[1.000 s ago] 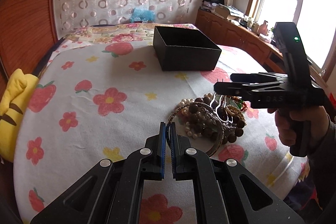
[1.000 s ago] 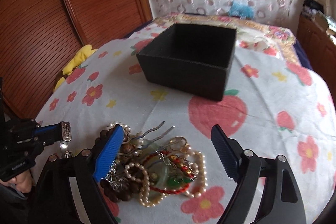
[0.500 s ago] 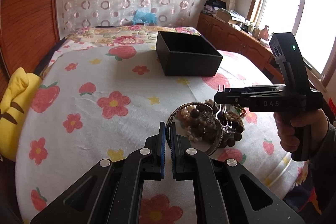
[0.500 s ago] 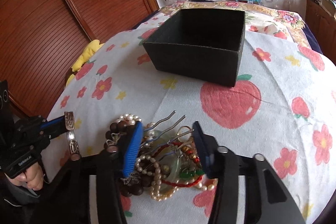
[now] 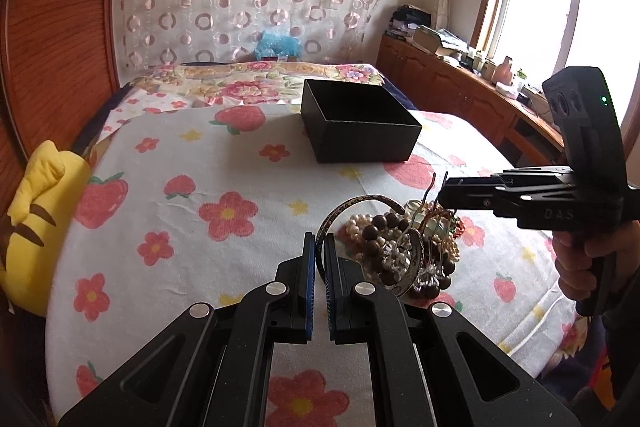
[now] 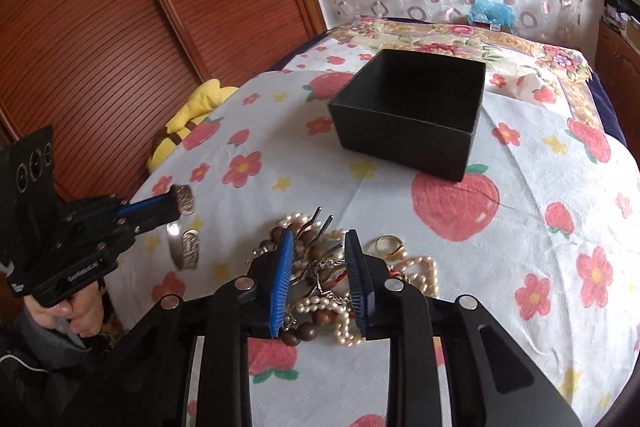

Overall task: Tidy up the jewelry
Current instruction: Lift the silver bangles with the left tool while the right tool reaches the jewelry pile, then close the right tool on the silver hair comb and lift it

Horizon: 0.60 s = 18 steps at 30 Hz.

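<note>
On the bed [image 5: 200,187], which is covered with a sheet printed with flowers and strawberries, a yellow plush [image 5: 36,227] is seen at the far left edge, against the wooden wall.

The left gripper [image 5: 318,251] is held low over the sheet, just left of the jewellery. Its jaws are clenched on a silver bangle [image 5: 352,203] – the band is pinched at one side, and its open ring arches up and to the right over the beads. In the right wrist view the bangle is seen from the side, raised off the sheet at the tip of the jaws.

To the right of it the pile [image 5: 384,231] is spread on the sheet: brown wooden beads, pearl strands, a gold ring and red cord are tangled together.

Behind the pile, well apart from it and nearer the middle of the bed, an open black box [image 5: 360,143] is set upright; nothing can be made out inside it.

At the right the right gripper [image 5: 442,193] is carried by a hand [image 5: 576,267] above the pile. Its jaws have just been closing, and a metal hairpin [image 6: 312,221] is grasped between them – the curved prongs are seen sticking out past the pads, pointing toward the box, while the rest of the pin is hidden among the beads.
</note>
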### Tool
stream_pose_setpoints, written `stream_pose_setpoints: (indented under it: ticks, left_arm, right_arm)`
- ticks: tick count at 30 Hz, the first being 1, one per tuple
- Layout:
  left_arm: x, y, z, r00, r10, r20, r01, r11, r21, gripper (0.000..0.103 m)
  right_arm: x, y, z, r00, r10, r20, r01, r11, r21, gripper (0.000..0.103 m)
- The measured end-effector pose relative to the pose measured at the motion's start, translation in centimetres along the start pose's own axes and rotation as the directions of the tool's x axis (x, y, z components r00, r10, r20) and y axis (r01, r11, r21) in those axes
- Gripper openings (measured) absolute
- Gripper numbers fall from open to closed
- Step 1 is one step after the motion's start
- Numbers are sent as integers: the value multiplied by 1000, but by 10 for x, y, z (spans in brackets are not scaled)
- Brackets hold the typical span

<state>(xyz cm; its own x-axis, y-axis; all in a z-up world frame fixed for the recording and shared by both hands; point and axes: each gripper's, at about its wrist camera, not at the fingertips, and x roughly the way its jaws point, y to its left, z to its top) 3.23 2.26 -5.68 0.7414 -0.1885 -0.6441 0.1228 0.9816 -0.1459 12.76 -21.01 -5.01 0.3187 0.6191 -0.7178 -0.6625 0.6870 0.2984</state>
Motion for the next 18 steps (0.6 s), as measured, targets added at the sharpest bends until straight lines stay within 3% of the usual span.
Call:
stream_pose_setpoints:
  ticks: [2, 11, 18]
  left_arm:
    - [0, 0, 0, 1000, -5, -1, 5, 1000, 0, 4]
    - [4, -5, 7, 1000, 4, -5, -4, 1000, 26, 4]
    - [5, -8, 5, 1000, 8, -7, -8, 999, 31, 4]
  right_arm:
    - [0, 1, -1, 1000, -3, 3, 3, 1000, -11, 13]
    - [-14, 5, 9, 997, 18, 73, -15, 999, -34, 6]
    - [-30, -3, 16, 989, -54, 137, 60, 997, -42, 3]
